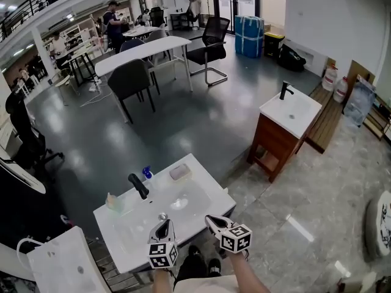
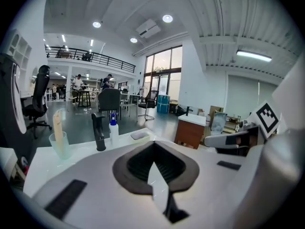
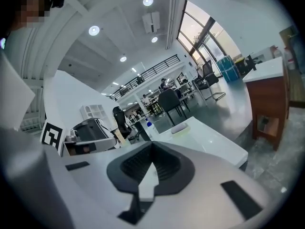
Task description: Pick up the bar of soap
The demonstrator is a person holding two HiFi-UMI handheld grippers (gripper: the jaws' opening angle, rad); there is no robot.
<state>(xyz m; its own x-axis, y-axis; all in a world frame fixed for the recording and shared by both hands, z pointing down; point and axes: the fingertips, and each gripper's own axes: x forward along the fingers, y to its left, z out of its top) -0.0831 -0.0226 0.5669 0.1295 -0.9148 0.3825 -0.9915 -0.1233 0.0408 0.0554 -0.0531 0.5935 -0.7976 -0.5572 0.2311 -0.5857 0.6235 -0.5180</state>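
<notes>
The bar of soap [image 1: 180, 172] lies in its dish [image 2: 141, 139] on the counter [image 1: 214, 197], right of the faucet [image 1: 138, 185]. The left gripper [image 1: 162, 226] and right gripper [image 1: 211, 220] hover well short of that faucet, both with jaws clenched on nothing. Whichever reaches should spread its jaws first, then straddle the bar's narrow sides above the dish rim and close gently, since soap likely slips.

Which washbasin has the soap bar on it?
The near white washbasin: the soap bar lies at its far edge. The wood-cabinet washbasin beyond shows only a black tap.
</notes>
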